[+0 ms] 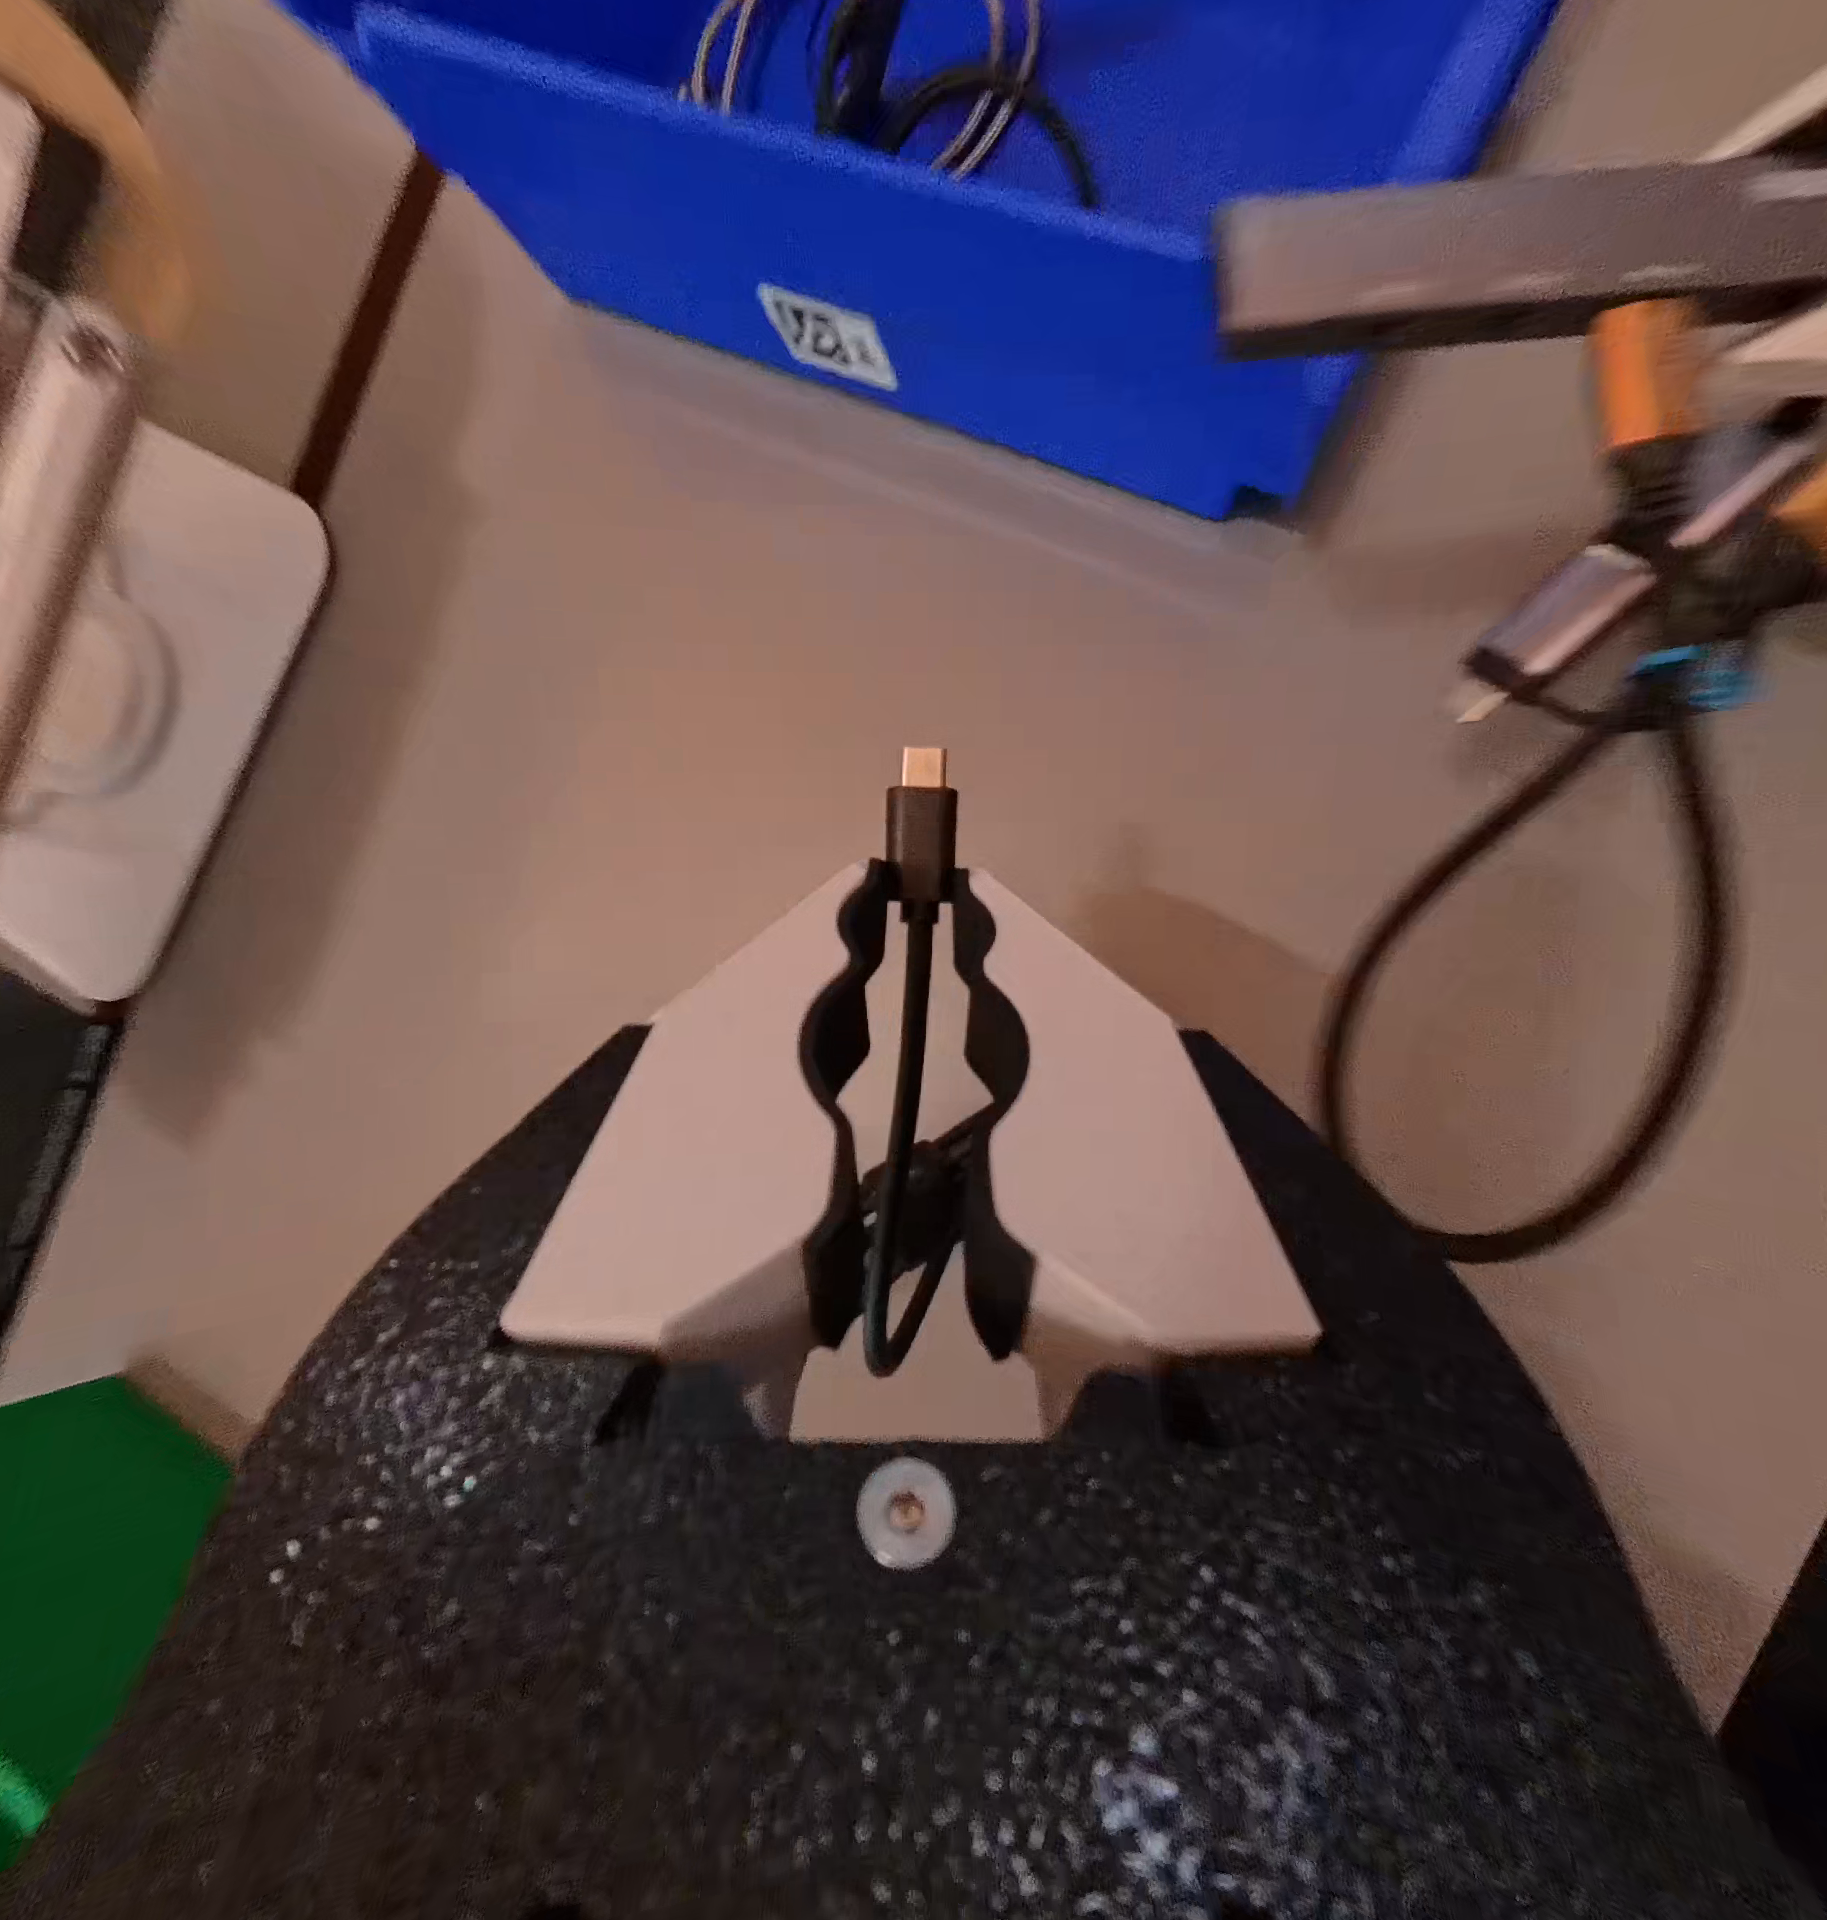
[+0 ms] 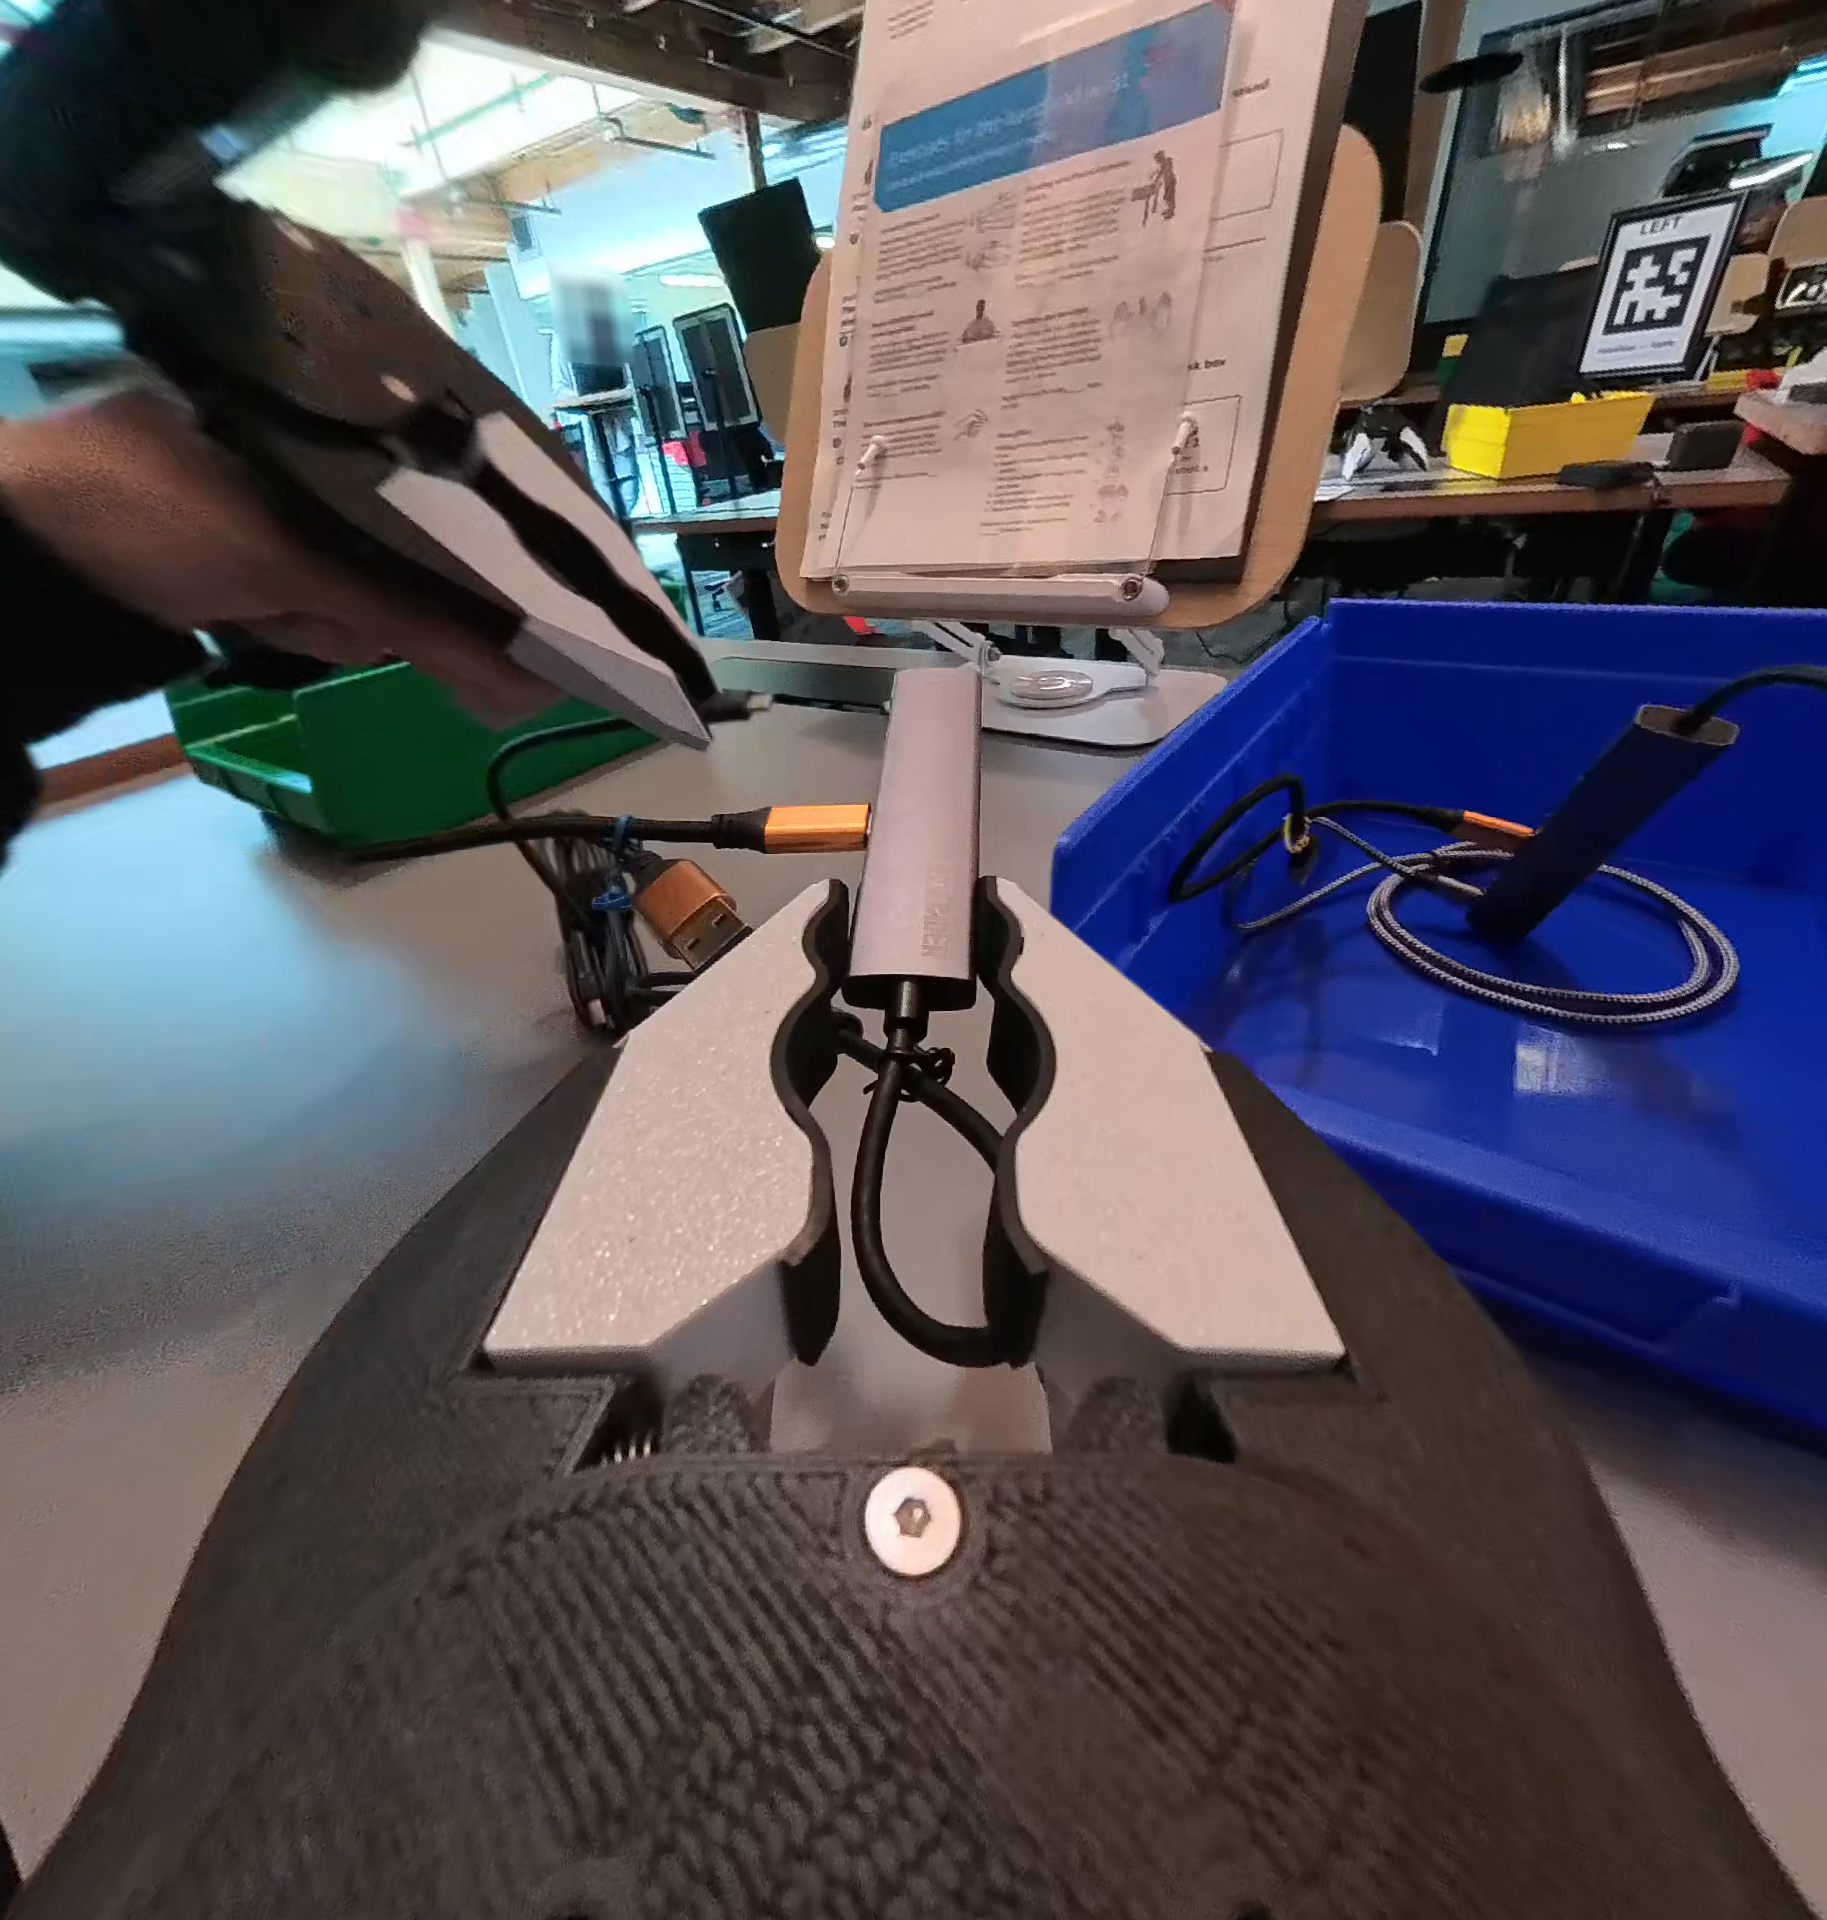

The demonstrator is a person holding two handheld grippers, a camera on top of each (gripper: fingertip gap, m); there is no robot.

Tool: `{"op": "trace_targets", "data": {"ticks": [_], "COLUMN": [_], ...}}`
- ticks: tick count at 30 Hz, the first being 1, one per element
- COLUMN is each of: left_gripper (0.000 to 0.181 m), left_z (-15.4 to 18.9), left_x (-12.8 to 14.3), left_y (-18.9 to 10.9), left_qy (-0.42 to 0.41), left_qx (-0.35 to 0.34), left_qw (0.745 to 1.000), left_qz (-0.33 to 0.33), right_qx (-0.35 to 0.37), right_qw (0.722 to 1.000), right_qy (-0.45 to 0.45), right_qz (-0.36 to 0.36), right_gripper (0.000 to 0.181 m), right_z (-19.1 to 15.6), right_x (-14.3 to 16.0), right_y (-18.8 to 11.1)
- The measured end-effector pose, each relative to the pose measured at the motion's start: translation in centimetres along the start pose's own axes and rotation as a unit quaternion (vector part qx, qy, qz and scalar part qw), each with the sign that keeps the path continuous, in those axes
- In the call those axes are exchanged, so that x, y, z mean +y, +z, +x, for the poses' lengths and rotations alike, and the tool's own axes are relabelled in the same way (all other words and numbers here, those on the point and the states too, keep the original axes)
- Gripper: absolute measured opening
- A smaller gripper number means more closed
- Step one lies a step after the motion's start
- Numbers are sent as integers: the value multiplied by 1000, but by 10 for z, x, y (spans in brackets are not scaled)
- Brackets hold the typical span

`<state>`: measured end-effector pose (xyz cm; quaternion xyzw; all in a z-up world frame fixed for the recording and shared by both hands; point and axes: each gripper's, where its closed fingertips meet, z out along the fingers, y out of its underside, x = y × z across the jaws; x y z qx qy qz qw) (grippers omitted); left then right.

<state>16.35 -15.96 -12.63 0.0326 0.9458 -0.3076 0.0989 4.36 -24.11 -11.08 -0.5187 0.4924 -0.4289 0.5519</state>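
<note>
In the left wrist view, the left tool (image 1: 921, 883) pinches one small black plug (image 1: 923, 821) above the bare table (image 1: 597, 727). One blue bin (image 1: 888, 260) sits far, and a green bin (image 1: 47, 1558) near left.

In the right wrist view, the right tool (image 2: 914, 914) clamps one grey hub (image 2: 924, 821), an orange-tipped cable (image 2: 815, 828) plugged into its side. The black plug is not yet in the hub. A second hub (image 2: 1595, 821) and one braided cable (image 2: 1574, 935) lie in the bin.

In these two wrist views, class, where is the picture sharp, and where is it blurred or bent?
Left wrist view: the USB-C plug in the left gripper is sharp; the blue bin and right gripper smear. Right wrist view: the grey USB hub is crisp; the left gripper blurs, and the wide lens bows the blue bin's rim.
</note>
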Motion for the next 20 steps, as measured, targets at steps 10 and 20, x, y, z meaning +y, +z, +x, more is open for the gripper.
{"op": "trace_targets", "data": {"ticks": [10, 20], "left_gripper": [10, 10], "left_z": [69, 78], "left_x": [-12, -2], "left_y": [-24, -20], "left_qy": [20, -25], "left_qx": [-18, 2], "left_qw": [1000, 1000], "left_qz": [-8, -9], "right_qx": [-42, -53], "right_qw": [998, 997], "right_qy": [-24, -43], "right_qz": [-33, -38], "right_gripper": [24, 24], "right_z": [-36, -52], "right_x": [12, 16], "right_y": [13, 21]}}
